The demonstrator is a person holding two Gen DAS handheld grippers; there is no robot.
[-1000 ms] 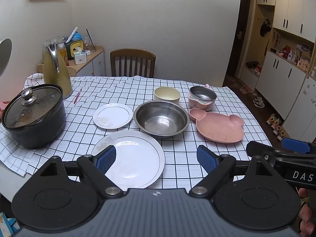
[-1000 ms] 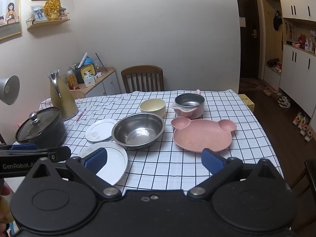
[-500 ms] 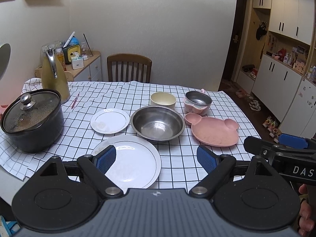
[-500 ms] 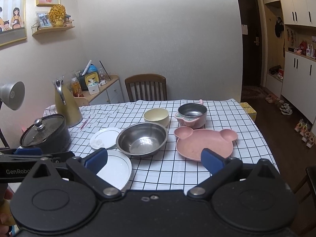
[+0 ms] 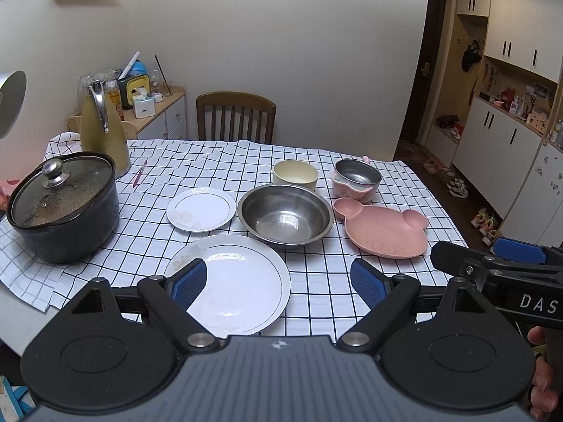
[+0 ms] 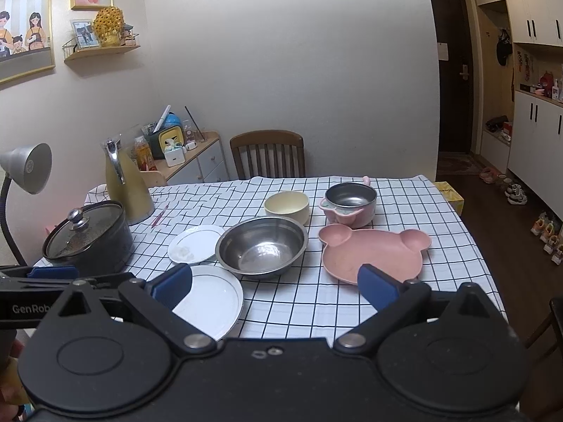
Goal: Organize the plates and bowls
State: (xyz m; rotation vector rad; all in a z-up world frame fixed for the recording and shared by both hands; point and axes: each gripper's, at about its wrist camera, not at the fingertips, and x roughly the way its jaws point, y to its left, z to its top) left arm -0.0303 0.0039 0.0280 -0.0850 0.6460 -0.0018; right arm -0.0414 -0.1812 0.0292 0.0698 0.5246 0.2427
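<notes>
On the checked tablecloth lie a large white plate [image 5: 242, 281] at the front, a small white plate [image 5: 201, 209] behind it, a steel bowl [image 5: 285, 214] in the middle, a cream bowl [image 5: 295, 173], a small pink pot with steel inside [image 5: 356, 178] and a pink bear-shaped plate [image 5: 385, 229]. The same dishes show in the right wrist view: large plate [image 6: 211, 302], steel bowl [image 6: 262, 246], bear plate [image 6: 373, 251]. My left gripper [image 5: 278, 283] is open and empty above the table's front edge. My right gripper [image 6: 276, 286] is open and empty, to the right of the left one.
A black lidded pot [image 5: 63, 204] stands at the left, a tall yellow-green jug [image 5: 102, 130] behind it. A pink pen [image 5: 139, 173] lies near the jug. A wooden chair [image 5: 235, 116] is at the far side. A desk lamp [image 6: 24, 172] stands at the left.
Both grippers have drawn back and risen a little from the table; the dishes look smaller and lower. Nothing on the table moved. Both stay open.
</notes>
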